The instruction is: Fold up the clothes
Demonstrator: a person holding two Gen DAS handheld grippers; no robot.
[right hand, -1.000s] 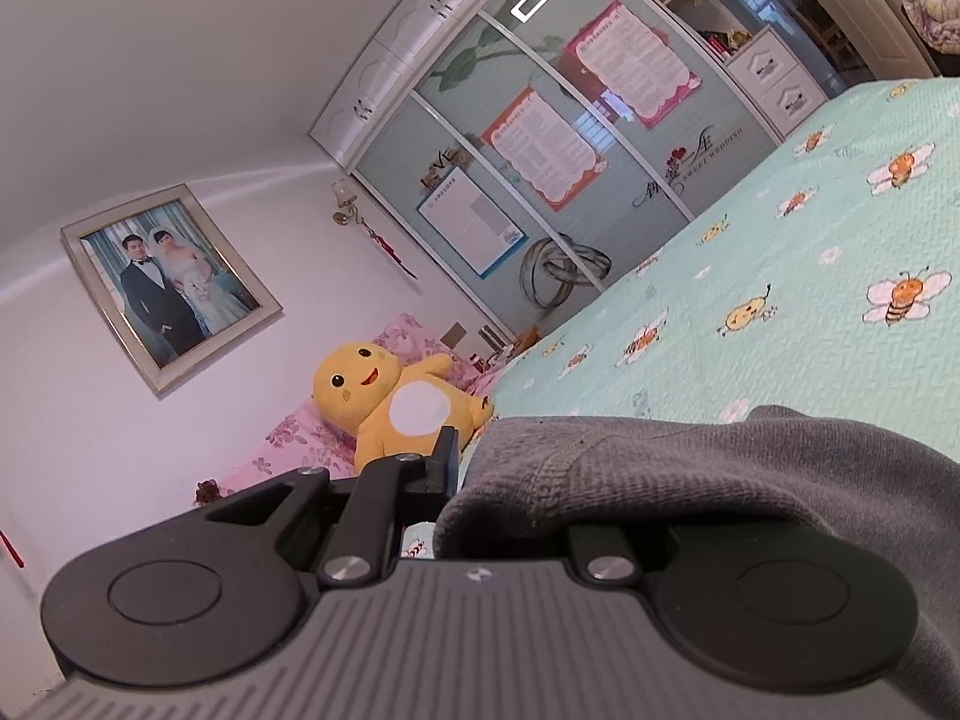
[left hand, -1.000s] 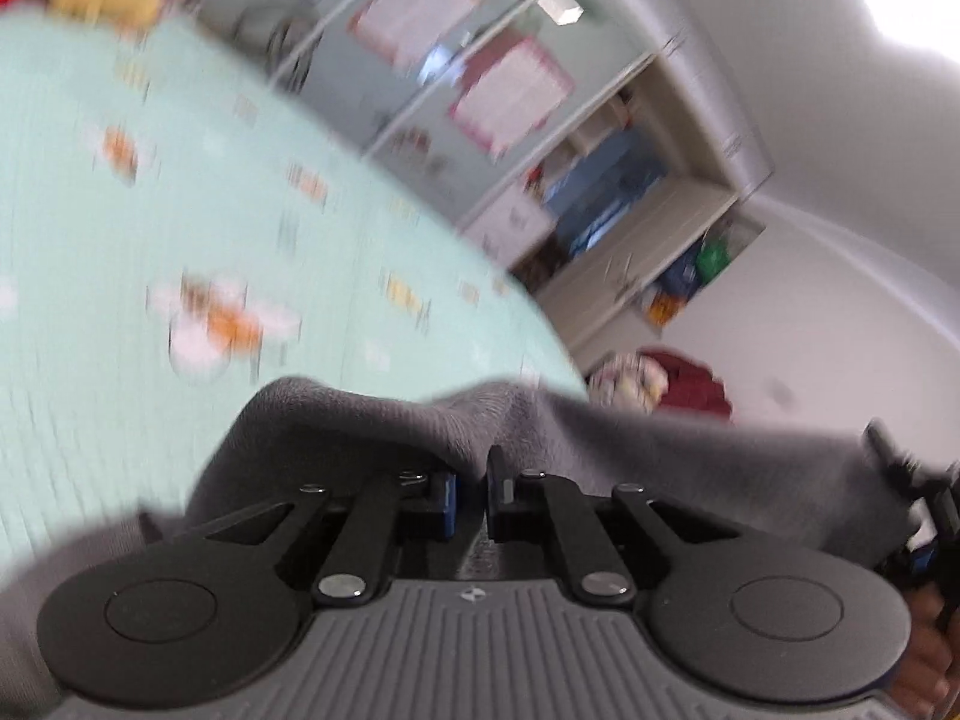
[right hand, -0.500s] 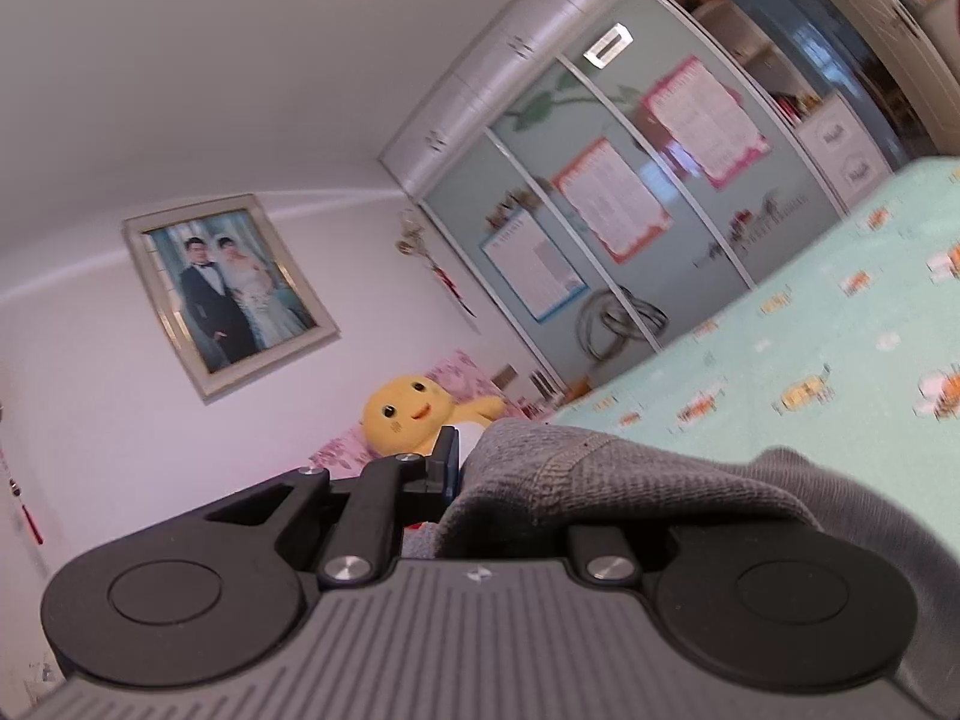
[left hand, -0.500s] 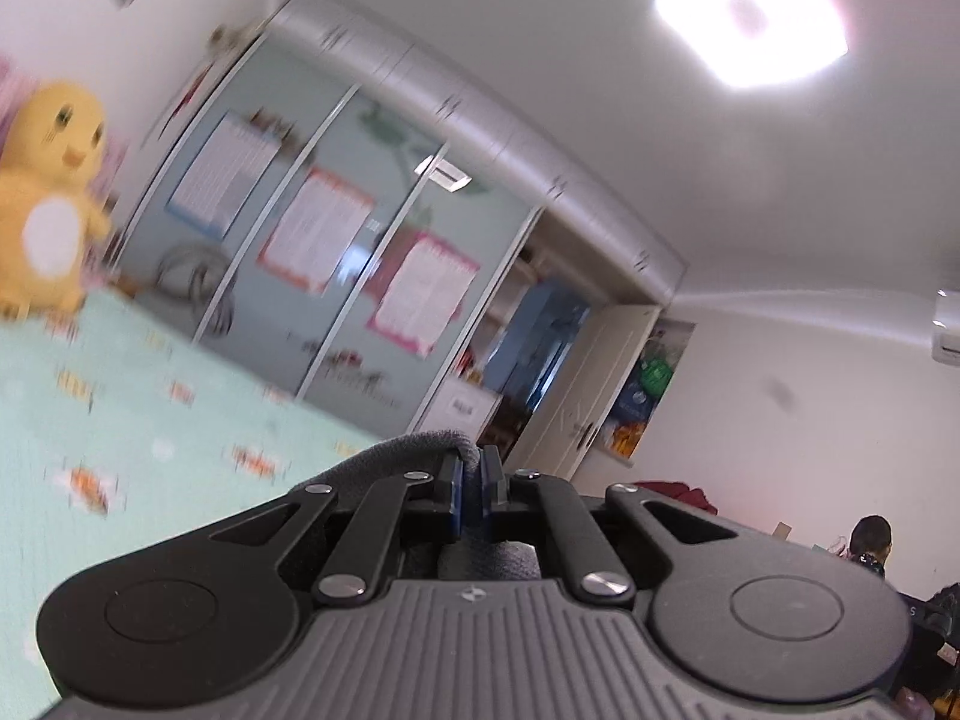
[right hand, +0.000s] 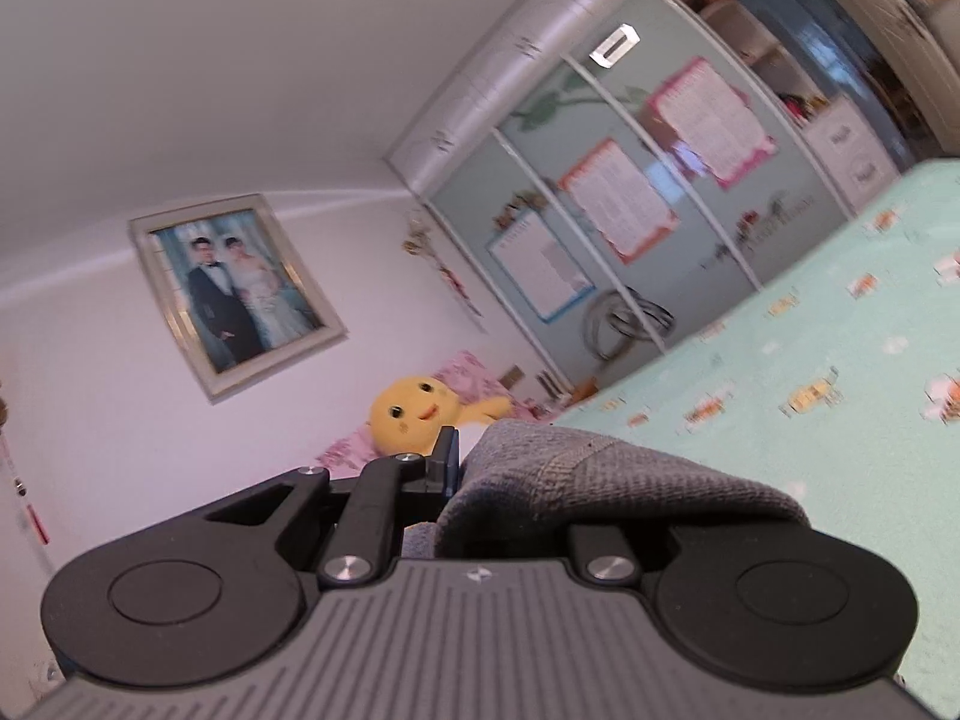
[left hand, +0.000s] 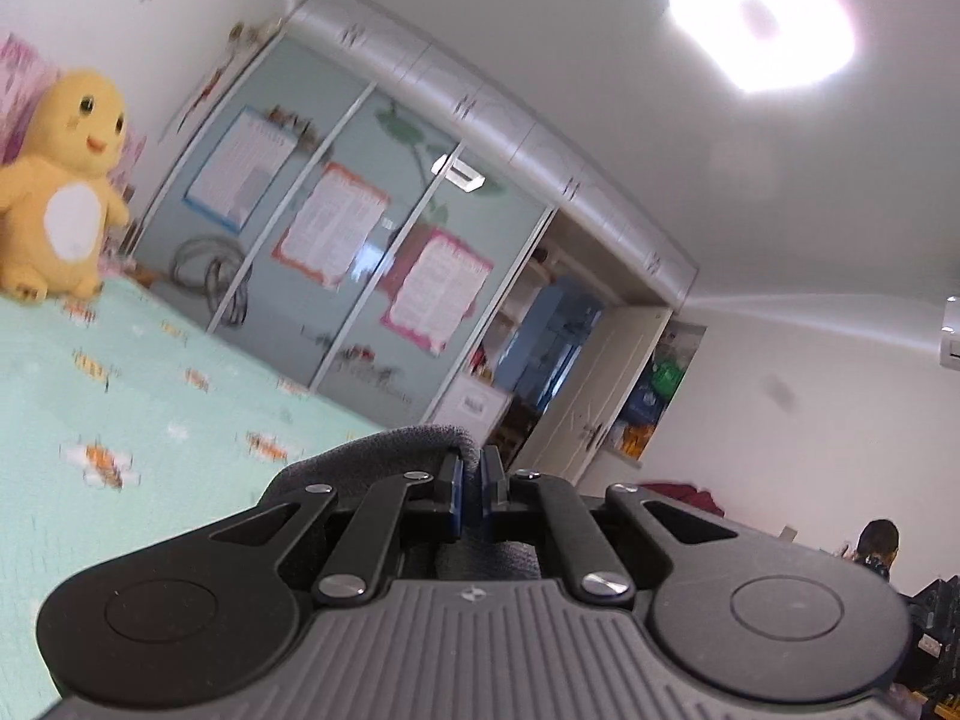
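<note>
You held grey knit garment (right hand: 600, 480) aloft above bee-print bedspread (right hand: 810, 360): left gripper (left hand: 471, 468) pinched its edge, right gripper (right hand: 456, 462) clamped another, cloth draping rightward over that gripper; span between grippers unseen.

My left tongs (left hand: 471, 471) are matt black plastic with shiny metal screws. The grey cloth (right hand: 600, 474) at lower centre looks coarse and knitted. The green bedspread (right hand: 810, 450) on the right looks quilted; the duck (left hand: 60, 192), upper left, plush.
</note>
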